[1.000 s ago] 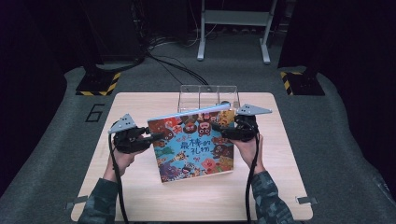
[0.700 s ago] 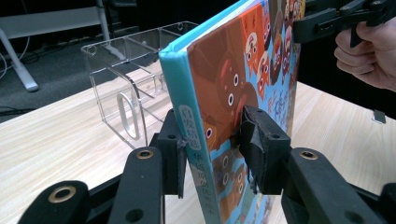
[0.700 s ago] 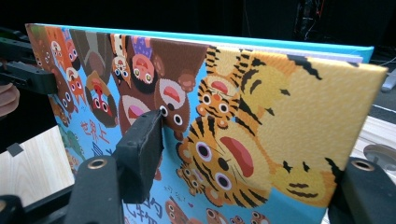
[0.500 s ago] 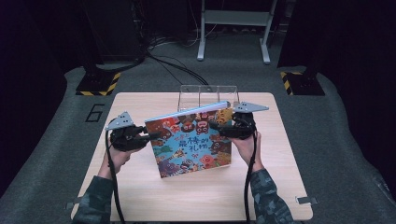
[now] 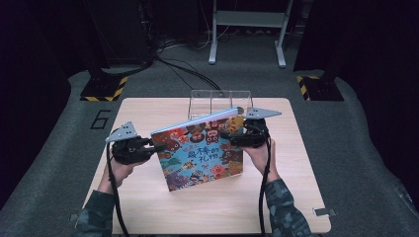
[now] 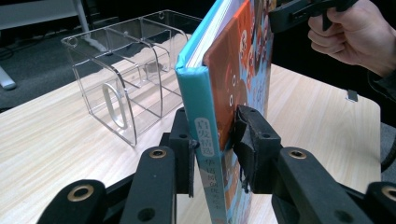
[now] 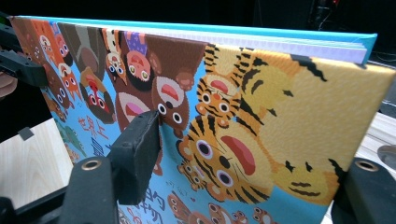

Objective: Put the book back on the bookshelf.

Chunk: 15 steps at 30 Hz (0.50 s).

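Left claw point(image 6: 212, 140) has just been closing and now clamps my picture book point(image 5: 200, 148) at its spine; right claw point(image 5: 236, 138) grips the opposite edge. Held upright above the worktop point(image 5: 148, 207), its long axis runs claw to claw, the clear organizer point(image 5: 220, 101) just behind.
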Each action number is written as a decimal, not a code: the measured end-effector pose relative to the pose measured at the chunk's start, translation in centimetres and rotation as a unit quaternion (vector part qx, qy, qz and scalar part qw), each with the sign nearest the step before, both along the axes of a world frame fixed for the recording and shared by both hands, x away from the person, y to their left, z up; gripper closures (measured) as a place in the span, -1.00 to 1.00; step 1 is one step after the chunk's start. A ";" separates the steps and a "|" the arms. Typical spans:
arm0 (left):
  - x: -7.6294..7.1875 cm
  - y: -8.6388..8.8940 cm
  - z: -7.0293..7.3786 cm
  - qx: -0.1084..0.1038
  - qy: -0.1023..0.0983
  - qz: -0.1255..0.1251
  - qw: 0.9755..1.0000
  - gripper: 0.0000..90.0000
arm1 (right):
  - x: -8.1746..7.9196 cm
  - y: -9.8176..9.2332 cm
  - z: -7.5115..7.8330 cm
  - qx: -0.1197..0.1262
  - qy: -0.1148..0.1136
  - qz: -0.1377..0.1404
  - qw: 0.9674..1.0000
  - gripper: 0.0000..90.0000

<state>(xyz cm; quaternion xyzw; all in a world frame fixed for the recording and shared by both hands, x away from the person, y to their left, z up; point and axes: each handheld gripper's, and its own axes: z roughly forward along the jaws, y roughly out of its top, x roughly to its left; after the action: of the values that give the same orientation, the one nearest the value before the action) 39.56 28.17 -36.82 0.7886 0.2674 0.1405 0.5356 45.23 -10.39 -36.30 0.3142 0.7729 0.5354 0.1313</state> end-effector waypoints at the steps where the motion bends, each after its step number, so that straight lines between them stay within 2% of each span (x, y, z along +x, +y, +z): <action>1: -0.1 -0.1 0.0 0.001 -0.001 0.000 1.000 0.55 | 0.0 -0.1 0.0 0.002 0.003 0.004 1.000 -0.26; 5: -0.4 -0.1 0.0 0.002 -0.004 0.000 1.000 0.55 | -0.1 -0.1 0.0 0.001 0.004 0.005 1.000 -0.26; 8: -0.8 -0.3 0.2 0.012 -0.008 -0.002 1.000 0.56 | -0.4 -0.2 0.0 -0.007 0.003 0.005 1.000 -0.30; 15: -1.3 -0.3 0.1 0.007 -0.013 -0.015 1.000 0.59 | -1.1 -0.3 0.1 -0.011 -0.002 0.003 1.000 -0.33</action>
<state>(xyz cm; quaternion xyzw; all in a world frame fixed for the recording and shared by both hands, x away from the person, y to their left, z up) 38.27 27.82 -36.70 0.7943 0.2479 0.1443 0.5355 44.13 -10.72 -36.25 0.3094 0.7794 0.5278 0.1352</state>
